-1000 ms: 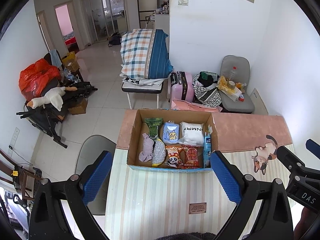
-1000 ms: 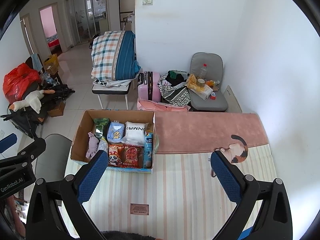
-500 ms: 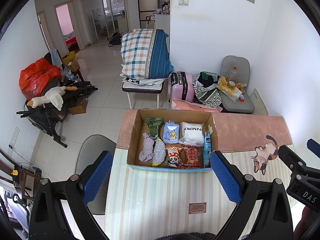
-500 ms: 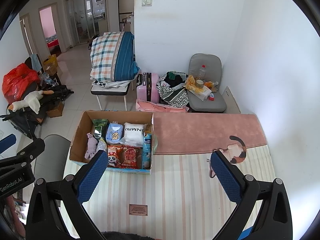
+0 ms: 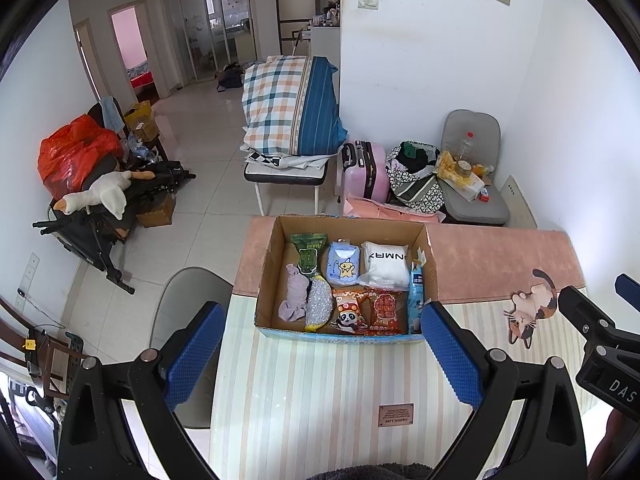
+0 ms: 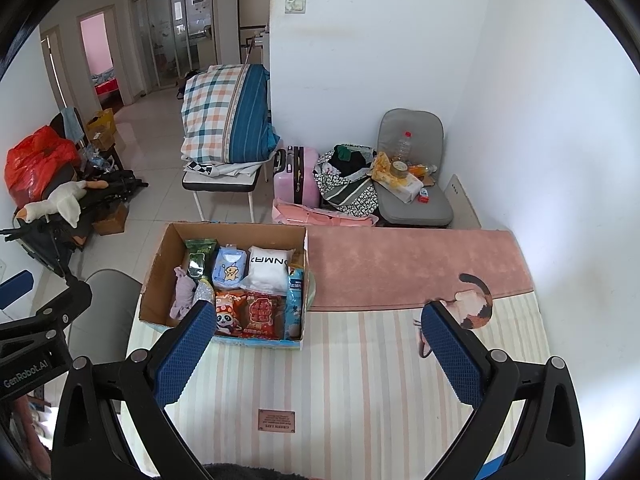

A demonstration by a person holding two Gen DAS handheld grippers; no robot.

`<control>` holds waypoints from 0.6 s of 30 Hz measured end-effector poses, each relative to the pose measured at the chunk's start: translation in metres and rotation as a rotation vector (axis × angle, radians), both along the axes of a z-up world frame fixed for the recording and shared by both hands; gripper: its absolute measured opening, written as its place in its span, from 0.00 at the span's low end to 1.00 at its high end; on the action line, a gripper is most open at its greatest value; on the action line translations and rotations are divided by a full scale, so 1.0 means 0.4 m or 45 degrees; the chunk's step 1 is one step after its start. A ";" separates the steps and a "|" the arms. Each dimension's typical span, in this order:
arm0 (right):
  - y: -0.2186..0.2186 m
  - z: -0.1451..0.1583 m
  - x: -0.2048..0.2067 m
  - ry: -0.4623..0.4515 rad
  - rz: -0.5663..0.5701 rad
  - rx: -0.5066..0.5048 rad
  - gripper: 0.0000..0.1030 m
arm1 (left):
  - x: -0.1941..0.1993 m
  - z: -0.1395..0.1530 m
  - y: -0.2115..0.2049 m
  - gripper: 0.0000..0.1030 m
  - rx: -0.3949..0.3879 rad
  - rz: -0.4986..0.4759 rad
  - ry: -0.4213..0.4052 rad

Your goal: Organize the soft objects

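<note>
Left tongs point(image 5: 320, 344) and right tongs point(image 6: 316, 344) — both wide open, empty — above striped cloth point(image 6: 360, 380).

Bright daylight all over, strongest on the plain white wall point(image 5: 560, 152) at the right, a bit washed out there. Soft, faint shadows. Sharp in the middle. Bent lines and black corners at the round edges.

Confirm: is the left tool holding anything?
No, the left tool is open and empty above the striped mat, short of the cardboard box.
</note>
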State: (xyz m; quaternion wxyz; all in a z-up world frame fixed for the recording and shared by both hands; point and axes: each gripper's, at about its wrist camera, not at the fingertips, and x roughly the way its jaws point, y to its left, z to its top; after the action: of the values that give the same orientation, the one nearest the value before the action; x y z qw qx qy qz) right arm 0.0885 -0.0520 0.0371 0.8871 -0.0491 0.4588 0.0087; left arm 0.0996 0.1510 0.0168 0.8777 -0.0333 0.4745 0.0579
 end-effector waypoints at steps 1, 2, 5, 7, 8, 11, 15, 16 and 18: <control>0.000 0.000 0.000 0.001 0.000 -0.002 1.00 | -0.001 -0.003 0.001 0.97 0.000 0.001 0.001; 0.001 0.001 0.000 0.000 -0.001 -0.003 1.00 | -0.003 -0.004 0.002 0.97 0.000 0.001 0.001; 0.001 0.002 0.000 -0.001 -0.003 -0.001 1.00 | -0.004 -0.005 0.005 0.97 0.003 0.000 -0.002; 0.000 0.001 0.000 -0.004 -0.002 -0.001 1.00 | -0.008 -0.005 0.006 0.97 0.004 -0.001 -0.004; 0.001 0.002 0.000 -0.003 -0.002 -0.001 1.00 | -0.006 -0.006 0.009 0.97 0.004 -0.003 -0.003; 0.001 0.002 -0.002 -0.004 0.002 -0.001 1.00 | -0.004 -0.006 0.007 0.97 0.005 0.000 -0.004; 0.001 0.004 -0.001 -0.003 0.005 -0.004 1.00 | 0.002 -0.008 0.008 0.97 0.002 -0.002 -0.001; 0.001 0.005 -0.001 -0.003 0.005 -0.003 1.00 | 0.001 -0.008 0.009 0.97 0.003 0.000 -0.002; 0.001 0.004 -0.001 -0.005 0.003 -0.005 1.00 | 0.002 -0.008 0.009 0.97 0.004 -0.002 -0.002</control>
State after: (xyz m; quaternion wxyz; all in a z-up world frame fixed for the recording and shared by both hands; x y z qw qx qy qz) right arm 0.0880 -0.0518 0.0389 0.8879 -0.0514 0.4571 0.0090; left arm 0.1005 0.1546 0.0137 0.8782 -0.0315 0.4737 0.0579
